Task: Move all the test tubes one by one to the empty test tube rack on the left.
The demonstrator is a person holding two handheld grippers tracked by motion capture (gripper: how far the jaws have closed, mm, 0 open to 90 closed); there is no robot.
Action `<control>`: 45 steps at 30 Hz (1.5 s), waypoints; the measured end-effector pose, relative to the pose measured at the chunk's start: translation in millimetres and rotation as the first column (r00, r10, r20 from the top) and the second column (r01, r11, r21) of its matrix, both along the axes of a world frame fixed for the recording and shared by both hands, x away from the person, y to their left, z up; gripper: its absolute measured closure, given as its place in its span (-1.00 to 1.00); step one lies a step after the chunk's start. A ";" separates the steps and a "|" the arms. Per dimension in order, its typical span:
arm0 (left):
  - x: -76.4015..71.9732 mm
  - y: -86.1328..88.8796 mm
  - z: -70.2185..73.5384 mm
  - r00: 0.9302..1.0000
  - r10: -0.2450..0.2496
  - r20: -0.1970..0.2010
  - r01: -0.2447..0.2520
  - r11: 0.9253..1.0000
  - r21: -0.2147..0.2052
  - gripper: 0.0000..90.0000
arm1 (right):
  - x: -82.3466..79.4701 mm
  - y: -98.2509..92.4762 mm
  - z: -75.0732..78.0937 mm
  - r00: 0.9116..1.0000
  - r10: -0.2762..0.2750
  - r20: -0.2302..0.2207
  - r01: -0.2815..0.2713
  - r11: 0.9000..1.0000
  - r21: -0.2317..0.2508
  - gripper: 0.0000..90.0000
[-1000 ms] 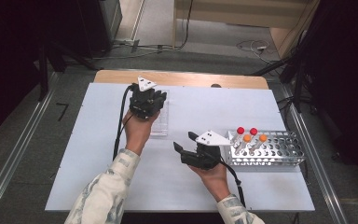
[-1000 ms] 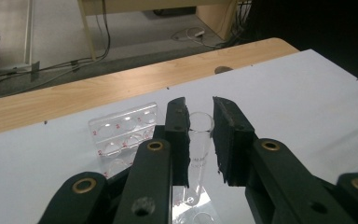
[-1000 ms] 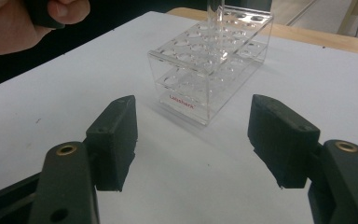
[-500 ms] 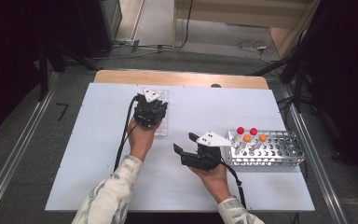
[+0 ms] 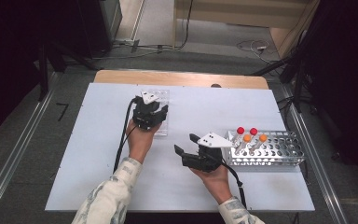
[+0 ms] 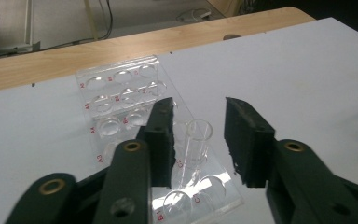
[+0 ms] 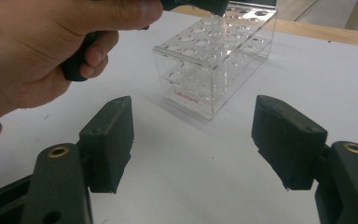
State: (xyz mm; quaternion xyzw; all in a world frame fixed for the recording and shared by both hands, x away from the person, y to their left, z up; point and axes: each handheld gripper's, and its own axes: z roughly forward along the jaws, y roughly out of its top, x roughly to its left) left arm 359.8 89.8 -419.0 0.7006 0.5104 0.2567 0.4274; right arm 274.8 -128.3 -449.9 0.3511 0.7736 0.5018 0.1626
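White tabletop [image 5: 98, 154]. Left gripper [image 6: 198, 135] just spreading, clear tube [image 6: 196, 144] standing free between jaws in clear rack [image 6: 121, 88]. Right gripper [image 5: 186, 145] spread, empty. Next, probably: lift left clear without tipping tube.

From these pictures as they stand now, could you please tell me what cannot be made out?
- Clear tube in the clear rack: left gripper view, lower end lost in glare and behind the left tongs; whether it is fully seated is unclear.
- Clear rack in the high view: mostly covered by the left tongs.
- Capped tubes in the metal rack: high view, too small to show contents.
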 end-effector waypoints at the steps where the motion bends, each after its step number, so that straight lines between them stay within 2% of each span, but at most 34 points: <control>1: -1.2 0.1 1.1 1.000 0.006 0.001 -0.006 1.000 0.002 0.29 | 0.0 0.0 0.0 1.000 0.000 0.000 0.000 1.000 0.000 -0.39; 2: -2.6 0.1 2.2 1.000 0.017 0.003 -0.017 1.000 0.010 0.05 | -1.6 -3.3 1.2 1.000 0.000 0.005 0.000 1.000 -0.004 -0.40; 5: -8.6 1.9 5.7 0.999 0.045 0.012 -0.045 0.999 0.015 -0.22 | -5.4 -11.6 4.3 1.000 -0.005 0.001 0.005 1.000 0.003 -0.40; 6: -10.7 2.7 7.1 0.999 0.048 0.012 -0.048 0.999 0.013 -0.22 | -5.4 -11.6 4.3 1.000 -0.005 0.001 0.005 1.000 0.003 -0.40; 7: -13.1 3.5 8.4 0.999 0.050 0.015 -0.050 0.999 0.001 -0.35 | -9.3 -19.7 7.6 1.000 -0.011 0.005 0.011 1.000 0.002 -0.42; 11: -22.7 7.5 11.5 0.999 0.047 0.025 -0.046 0.999 -0.026 -0.46 | -17.4 -34.5 13.5 1.000 -0.023 0.019 0.023 1.000 0.000 -0.43; 14: -28.2 8.9 11.3 0.999 0.036 0.027 -0.035 0.999 -0.038 -0.55 | -30.1 -55.5 22.0 0.999 -0.037 0.034 0.037 0.999 0.006 -0.43; 15: -29.7 9.0 11.4 0.999 0.038 0.028 -0.037 0.999 -0.035 -0.55 | -30.1 -55.5 22.0 0.999 -0.037 0.034 0.037 0.999 0.006 -0.43; 18: -33.7 9.1 11.3 0.998 0.040 0.038 -0.038 0.998 -0.040 -0.62 | -43.4 -74.9 27.8 0.997 -0.050 0.051 0.051 0.999 -0.002 -0.43; 23: -37.5 11.1 12.2 0.998 0.040 0.041 -0.038 0.999 -0.038 -0.64 | -55.5 -92.1 29.3 0.996 -0.064 0.061 0.065 0.998 -0.004 -0.43; 26: -38.0 13.4 11.2 0.998 0.045 0.037 -0.044 0.998 -0.041 -0.65 | -65.0 -108.5 28.2 0.994 -0.086 0.063 0.086 0.996 -0.001 -0.43; 31: -38.5 14.4 8.6 0.998 0.053 0.037 -0.051 0.998 -0.041 -0.65 | -70.6 -122.7 24.0 0.990 -0.120 0.071 0.121 0.993 -0.015 -0.43; 37: -39.3 11.5 7.6 0.998 0.046 0.039 -0.045 0.999 -0.031 -0.67 | -67.0 -136.7 18.3 0.983 -0.169 0.072 0.171 0.985 -0.030 -0.40; 41: -39.8 10.3 7.5 0.998 0.049 0.047 -0.047 0.998 -0.029 -0.69 | -59.4 -141.7 11.6 0.977 -0.201 0.074 0.204 0.978 -0.036 -0.26; 45: -40.7 9.5 6.8 0.998 0.044 0.047 -0.042 0.999 -0.027 -0.69 | -50.3 -145.1 1.3 0.969 -0.236 0.069 0.239 0.971 -0.026 0.00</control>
